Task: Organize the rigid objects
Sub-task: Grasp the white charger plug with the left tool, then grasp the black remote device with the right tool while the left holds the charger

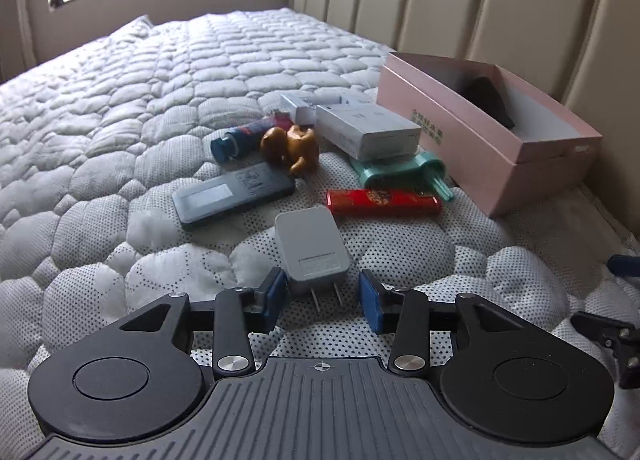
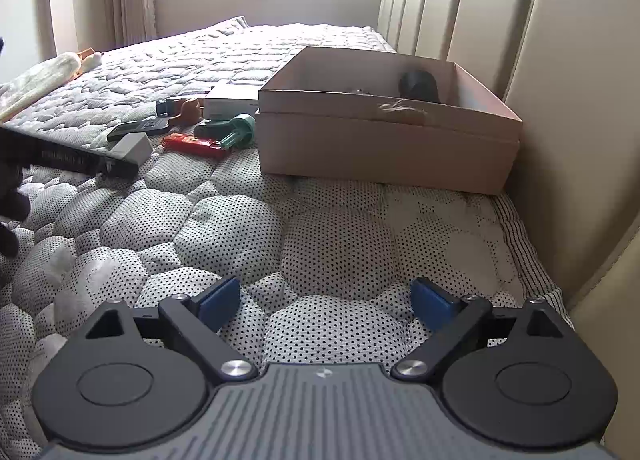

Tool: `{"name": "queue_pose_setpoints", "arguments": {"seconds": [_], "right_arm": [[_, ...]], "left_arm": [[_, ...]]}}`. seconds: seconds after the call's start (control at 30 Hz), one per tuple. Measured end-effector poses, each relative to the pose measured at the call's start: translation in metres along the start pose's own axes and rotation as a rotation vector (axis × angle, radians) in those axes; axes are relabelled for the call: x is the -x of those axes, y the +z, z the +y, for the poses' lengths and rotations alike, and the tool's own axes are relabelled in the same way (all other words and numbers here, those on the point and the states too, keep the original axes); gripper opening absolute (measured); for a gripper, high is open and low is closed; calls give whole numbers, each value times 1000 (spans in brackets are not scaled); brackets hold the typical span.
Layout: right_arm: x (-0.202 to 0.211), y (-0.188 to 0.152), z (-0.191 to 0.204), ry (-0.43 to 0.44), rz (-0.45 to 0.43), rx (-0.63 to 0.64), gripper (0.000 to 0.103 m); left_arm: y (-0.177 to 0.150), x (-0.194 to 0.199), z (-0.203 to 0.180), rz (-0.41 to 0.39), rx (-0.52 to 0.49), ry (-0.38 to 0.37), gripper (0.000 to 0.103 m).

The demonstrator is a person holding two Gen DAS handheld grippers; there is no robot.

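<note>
L gripper [image 1: 324,296] open, pads flanking but not pressing charger [image 1: 314,250], prongs toward it, long axis pointing away; R gripper [image 2: 326,302] open, empty, near box [image 2: 384,139].

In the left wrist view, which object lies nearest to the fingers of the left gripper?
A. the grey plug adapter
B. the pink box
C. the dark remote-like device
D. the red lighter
A: the grey plug adapter lies just ahead of the left gripper, its prongs pointing into the gap between the open fingers, while the red lighter lies farther away on the mattress.
</note>
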State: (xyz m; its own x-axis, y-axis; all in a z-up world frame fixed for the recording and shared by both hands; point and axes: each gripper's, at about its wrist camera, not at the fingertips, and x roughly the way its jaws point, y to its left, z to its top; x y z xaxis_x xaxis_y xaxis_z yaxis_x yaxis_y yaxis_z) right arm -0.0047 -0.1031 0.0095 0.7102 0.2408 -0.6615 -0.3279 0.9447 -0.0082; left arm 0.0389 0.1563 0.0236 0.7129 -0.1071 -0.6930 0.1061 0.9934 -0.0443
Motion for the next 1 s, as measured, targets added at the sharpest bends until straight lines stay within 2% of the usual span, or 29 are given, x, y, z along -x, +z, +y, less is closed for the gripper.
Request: {"name": "queue_pose_setpoints", "arguments": {"seconds": [0.13,0.37,0.4,0.43,0.57,0.67,0.83,1.0], "right_arm": [[-1,-1,-1,2,-3,-5,95],[-1,-2,0,2,-4,-9,96],[-1,-2,0,2,-4,-9,96],[-1,-2,0,2,-4,-9,96],[2,3,1,1,-8,-3,96],[6,17,7,26,-36,26,96],[2,56,37,122,-79,77,96],[-22,96,90,252,-122,146,96]], "left_arm": [[3,3,-2,-30,-4,10,44],[14,-7,-4,-31,28,36,44],[14,-9,-3,-31,32,38,43],[14,-10,-4,-37,32,38,38],[9,-4,-2,-48,17,5,37],[2,8,8,-37,75,-24,37],[-8,50,30,-94,150,-19,37],[-16,79,57,-128,220,1,37]]}}
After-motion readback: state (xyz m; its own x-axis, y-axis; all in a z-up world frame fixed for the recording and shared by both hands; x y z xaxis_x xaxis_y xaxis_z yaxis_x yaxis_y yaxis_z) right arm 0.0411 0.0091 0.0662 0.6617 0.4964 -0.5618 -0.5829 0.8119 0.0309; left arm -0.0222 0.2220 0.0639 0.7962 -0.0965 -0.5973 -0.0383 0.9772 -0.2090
